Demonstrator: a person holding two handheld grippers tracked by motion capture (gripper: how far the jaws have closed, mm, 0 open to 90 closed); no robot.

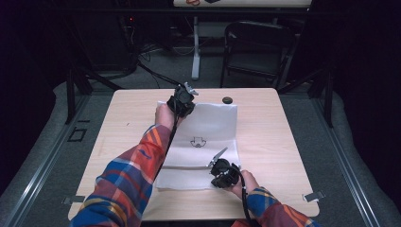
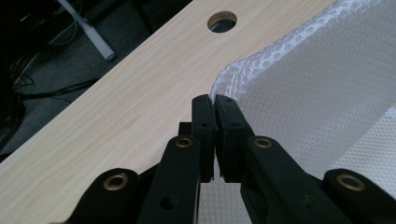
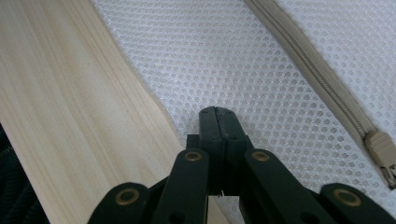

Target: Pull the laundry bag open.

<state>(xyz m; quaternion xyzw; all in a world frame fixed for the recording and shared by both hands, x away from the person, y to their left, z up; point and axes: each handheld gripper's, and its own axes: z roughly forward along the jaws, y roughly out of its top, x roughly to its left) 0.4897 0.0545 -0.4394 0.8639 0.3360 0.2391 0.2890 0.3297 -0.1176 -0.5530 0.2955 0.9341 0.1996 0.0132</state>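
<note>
Mesh bag corner hidden between left tool tips.

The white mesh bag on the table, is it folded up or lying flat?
Partly folded. The white mesh zip bag has an upper layer lying over a lower one, and the left gripper pinches its lifted far corner.

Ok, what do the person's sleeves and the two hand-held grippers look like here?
Both sleeves are plaid: orange, blue, red and yellow. The left hand-held gripper and the right hand-held gripper are black, each topped by a grey three-cornered plate and trailing a black cable. Their black linkage arms carry brass-coloured rivets.
</note>
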